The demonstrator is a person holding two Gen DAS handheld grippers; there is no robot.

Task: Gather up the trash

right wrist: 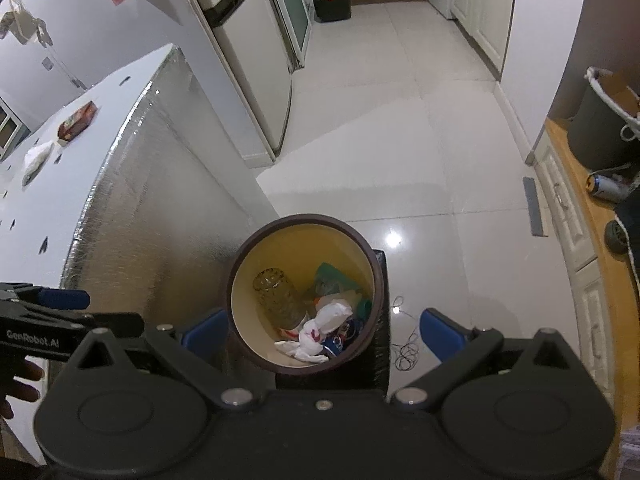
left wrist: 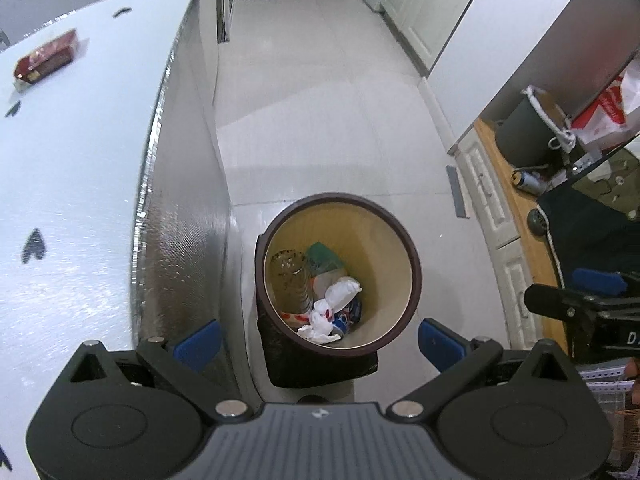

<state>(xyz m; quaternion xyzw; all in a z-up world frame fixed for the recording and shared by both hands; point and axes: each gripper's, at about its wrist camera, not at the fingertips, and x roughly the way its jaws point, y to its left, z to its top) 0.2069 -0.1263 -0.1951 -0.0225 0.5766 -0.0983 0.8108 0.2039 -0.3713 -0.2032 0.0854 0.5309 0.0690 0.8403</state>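
Observation:
A round trash bin with a dark rim [left wrist: 416,268] and yellow inside stands on the floor; it also shows in the right wrist view [right wrist: 236,272]. Inside lie a clear plastic bottle [left wrist: 290,280], crumpled white tissue [left wrist: 332,308], a green wrapper [left wrist: 324,256] and other scraps. My left gripper [left wrist: 318,336] is open and empty above the bin. My right gripper [right wrist: 320,332] is open and empty above the bin too. A red snack packet [left wrist: 46,60] lies on the white table [left wrist: 80,200]; white tissue [right wrist: 38,156] lies near it.
The table's foil-clad side [right wrist: 160,208] stands left of the bin. A fridge [right wrist: 248,60] is beyond. A wooden counter [left wrist: 516,200] on the right holds a dark bucket [left wrist: 524,132], a can [left wrist: 528,180] and a red-white bag [left wrist: 604,112]. A thin wire [right wrist: 406,348] lies on the tiled floor.

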